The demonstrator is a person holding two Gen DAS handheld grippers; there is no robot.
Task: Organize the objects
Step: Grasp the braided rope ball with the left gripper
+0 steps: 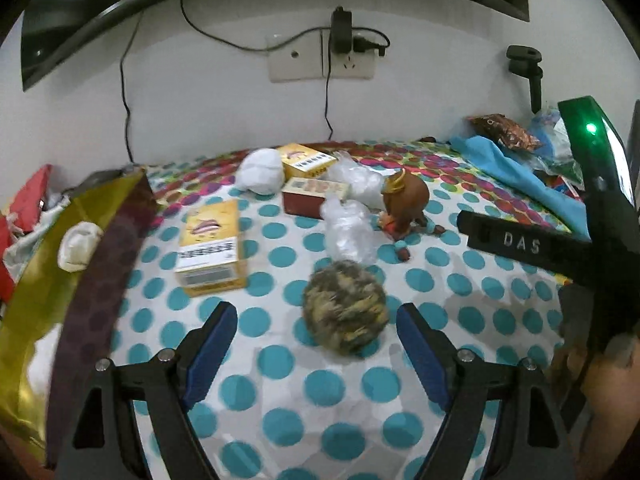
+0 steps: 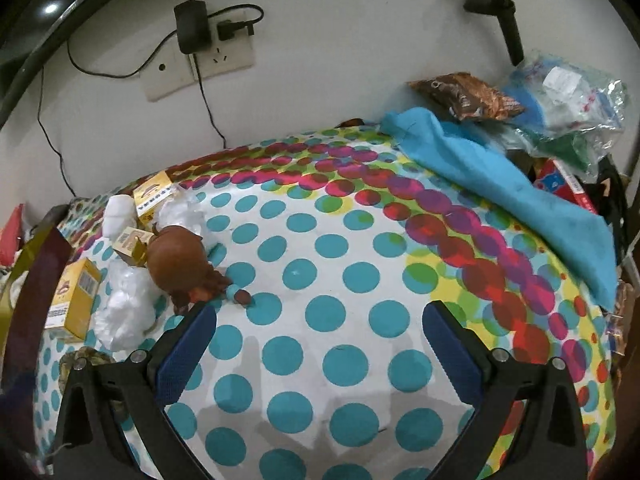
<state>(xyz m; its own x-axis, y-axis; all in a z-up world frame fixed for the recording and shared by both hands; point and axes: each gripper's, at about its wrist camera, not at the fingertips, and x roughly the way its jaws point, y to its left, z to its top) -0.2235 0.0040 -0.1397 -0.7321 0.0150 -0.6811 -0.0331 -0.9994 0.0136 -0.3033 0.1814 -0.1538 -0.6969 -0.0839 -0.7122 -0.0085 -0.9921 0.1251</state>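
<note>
Both claws wide over the dotted cloth.

The left gripper [image 1: 316, 322] gapes around a mottled fuzzy ball [image 1: 345, 306], untouched; beyond lie a yellow box [image 1: 210, 248] and brown figurine [image 1: 404, 204]. The right gripper [image 2: 318, 320] gapes over bare tablecloth [image 2: 352, 240].

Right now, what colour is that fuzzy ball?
Mottled brown, tan and olive fuzzy ball; left wrist view shows it best.

A white wall [image 2: 320, 60] with a socket [image 2: 200, 68] behind a polka-dot tablecloth [image 2: 340, 320]; possibly a screen [image 1: 80, 0] above.
</note>
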